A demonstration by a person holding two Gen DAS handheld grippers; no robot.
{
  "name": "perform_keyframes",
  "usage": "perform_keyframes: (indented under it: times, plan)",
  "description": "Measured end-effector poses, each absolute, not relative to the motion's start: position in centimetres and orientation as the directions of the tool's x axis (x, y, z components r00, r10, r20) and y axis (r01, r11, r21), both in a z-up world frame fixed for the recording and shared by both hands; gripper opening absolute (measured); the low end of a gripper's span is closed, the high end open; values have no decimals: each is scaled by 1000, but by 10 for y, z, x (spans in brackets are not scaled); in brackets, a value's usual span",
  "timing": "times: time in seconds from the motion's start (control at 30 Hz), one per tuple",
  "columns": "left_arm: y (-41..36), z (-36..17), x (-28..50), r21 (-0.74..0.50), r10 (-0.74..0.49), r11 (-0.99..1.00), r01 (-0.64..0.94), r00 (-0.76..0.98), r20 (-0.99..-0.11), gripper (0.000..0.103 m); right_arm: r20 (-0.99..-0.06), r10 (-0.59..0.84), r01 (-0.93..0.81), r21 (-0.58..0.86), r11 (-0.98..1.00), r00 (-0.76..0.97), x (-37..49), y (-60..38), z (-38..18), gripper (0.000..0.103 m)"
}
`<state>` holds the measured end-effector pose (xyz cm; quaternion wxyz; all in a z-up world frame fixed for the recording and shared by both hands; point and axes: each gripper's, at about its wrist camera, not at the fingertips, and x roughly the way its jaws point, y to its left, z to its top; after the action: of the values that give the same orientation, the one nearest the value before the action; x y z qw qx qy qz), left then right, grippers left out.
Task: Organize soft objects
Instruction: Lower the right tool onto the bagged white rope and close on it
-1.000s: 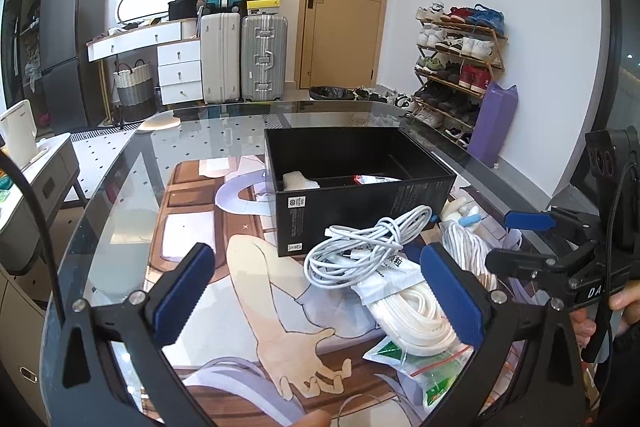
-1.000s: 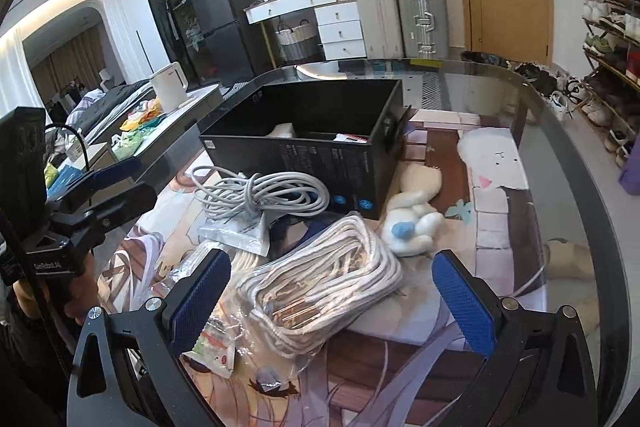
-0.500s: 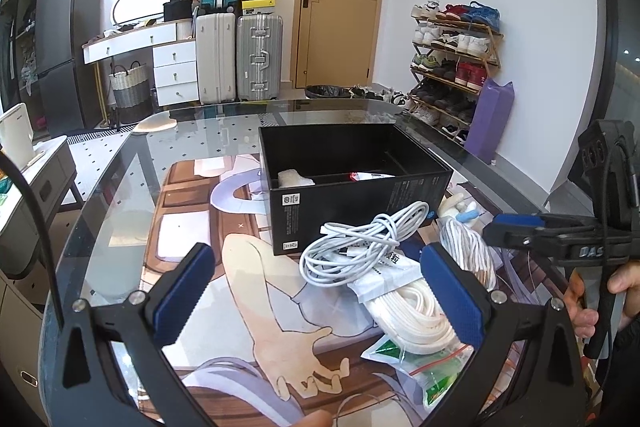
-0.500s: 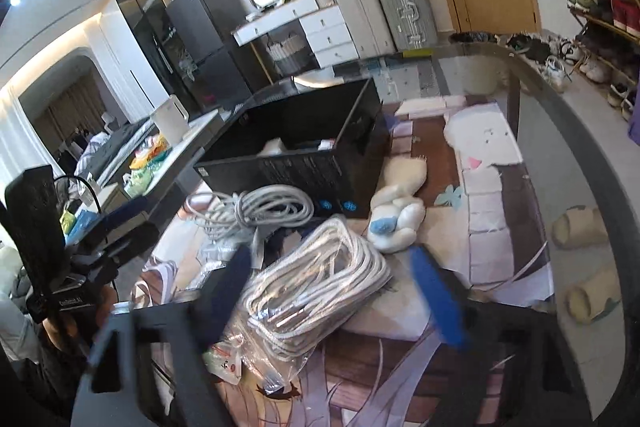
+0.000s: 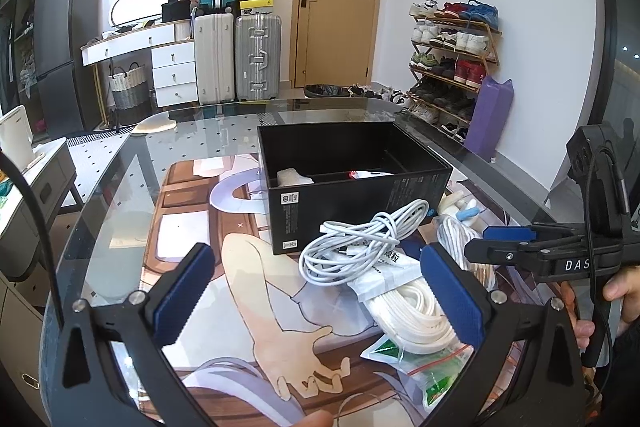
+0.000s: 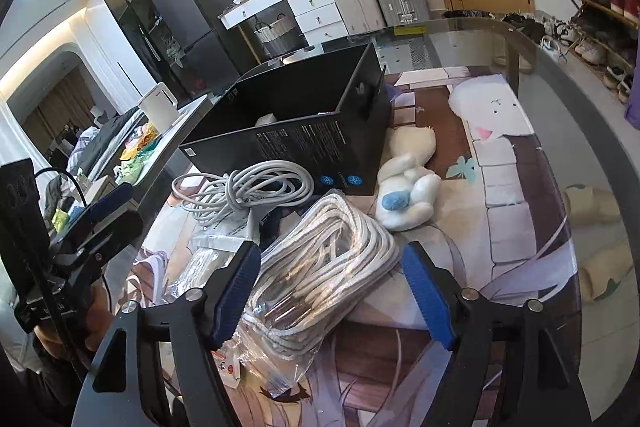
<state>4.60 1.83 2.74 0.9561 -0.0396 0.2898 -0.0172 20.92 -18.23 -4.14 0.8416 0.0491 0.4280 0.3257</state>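
"DAS" is read on the right gripper [image 5: 508,235], whose jaws are spread beside a bagged white rope bundle [image 6: 320,263] lying before the black box [image 5: 352,179], while the left gripper [image 5: 316,291], jaws likewise spread, is held above a coiled white cable [image 5: 360,243].

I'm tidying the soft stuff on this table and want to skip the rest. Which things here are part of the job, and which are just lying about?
Part of the job:
bagged white rope
grey cable coil
white plush toy
black box, their likely container

Just lying about:
suitcases
shoe rack
slippers under the glass table
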Motion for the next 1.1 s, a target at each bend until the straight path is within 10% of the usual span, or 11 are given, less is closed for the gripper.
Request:
perform_keyframes:
  times: [0.87,1.1]
  plan:
    - [15,23,46,-81,-63,996,21,826,-560,103,-678,644,-479,459,748,356,212,-167,-54,86]
    - [15,20,46,-78,-65,997,26,826,-560,103,-693,620,-457,447,769,367,216,-172,-53,66]
